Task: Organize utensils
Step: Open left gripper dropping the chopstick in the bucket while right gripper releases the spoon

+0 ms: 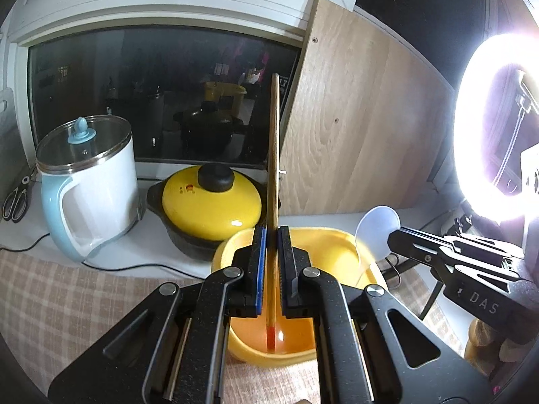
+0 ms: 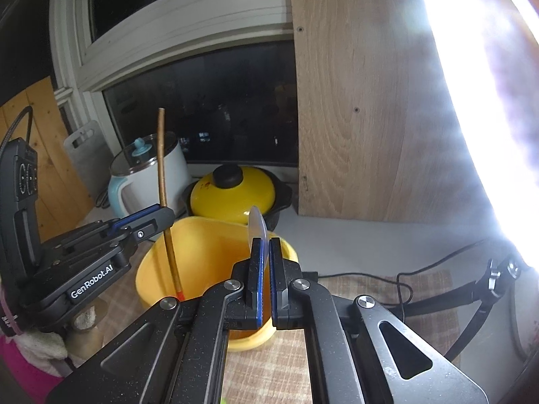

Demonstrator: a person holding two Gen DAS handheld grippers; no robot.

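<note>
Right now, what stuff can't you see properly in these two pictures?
- Right wrist view: glare from the lamp whites out the whole right side.
- White spoon: the right gripper hides its handle.
- Wooden chopstick: the left gripper hides its middle in the left wrist view.
- Yellow container: grippers hide its near wall.
- Window: too dark to see through.

A white counter [image 1: 111, 256] runs under the window, its near part covered by a beige checked cloth [image 1: 67, 303]. On the cloth, near its back edge, stands a yellow tub [image 1: 340, 245]. Behind it on the bare counter sits a black pot with a yellow lid [image 1: 209, 202], and just beside that, toward the left end, a white and blue electric kettle [image 1: 94, 195] with its cord [image 1: 134, 267] trailing forward. Scissors [image 1: 17, 198] lie at the far left. A wooden board [image 2: 353, 118] stands at the back edge, right of the pot.
</note>
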